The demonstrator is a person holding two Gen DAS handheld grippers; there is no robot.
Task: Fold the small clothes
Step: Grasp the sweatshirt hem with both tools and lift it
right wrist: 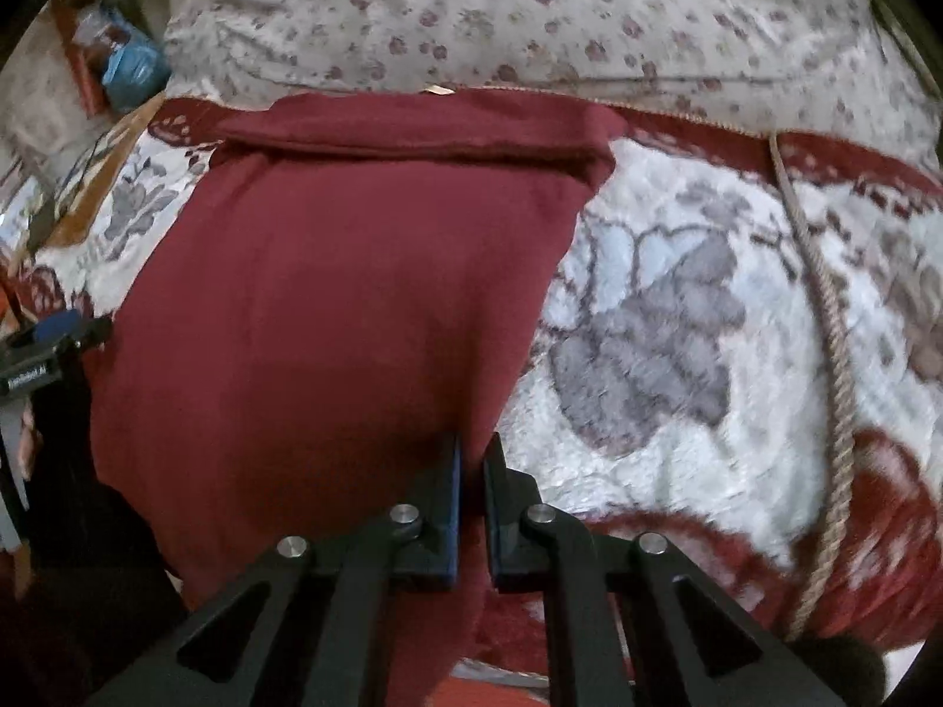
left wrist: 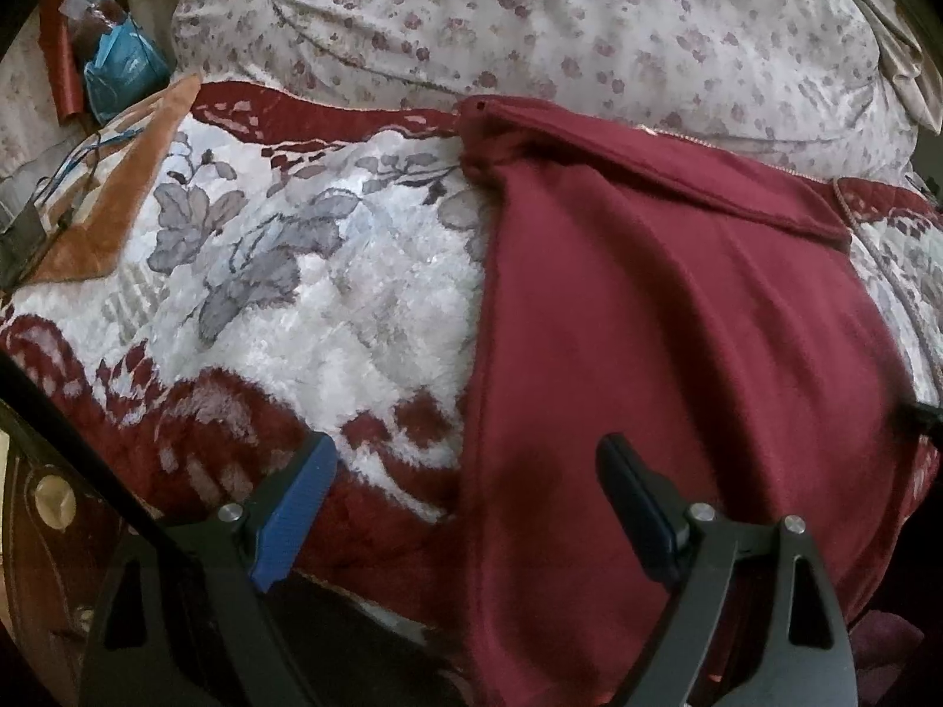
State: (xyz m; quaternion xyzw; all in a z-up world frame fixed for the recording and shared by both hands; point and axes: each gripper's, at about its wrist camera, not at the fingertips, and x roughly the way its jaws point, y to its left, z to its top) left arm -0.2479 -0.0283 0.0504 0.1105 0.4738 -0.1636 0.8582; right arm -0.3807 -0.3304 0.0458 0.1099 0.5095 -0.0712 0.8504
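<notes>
garment (left wrist: pixel 666 353): maroon, spread flat on plush floral blanket (left wrist: pixel 283 271), far edge folded over in a band near the pillow side.
left gripper (left wrist: pixel 465 506): wide open, empty; blue-padded finger over blanket, other finger over garment's near left edge, hovering above the side hem.
right gripper (right wrist: pixel 471 495): fingers nearly together, narrow gap showing; sits at garment's (right wrist: pixel 330 306) near right edge. Possibly pinching the hem, cannot tell, cloth not visible between the pads.
bedding (left wrist: pixel 530 29): pale floral quilt bunched beyond garment.
cord (right wrist: pixel 825 318): twisted beige rope lying across blanket, right of garment, apart from it.
clutter (left wrist: pixel 118 59): blue bag, far left, blurred.
</notes>
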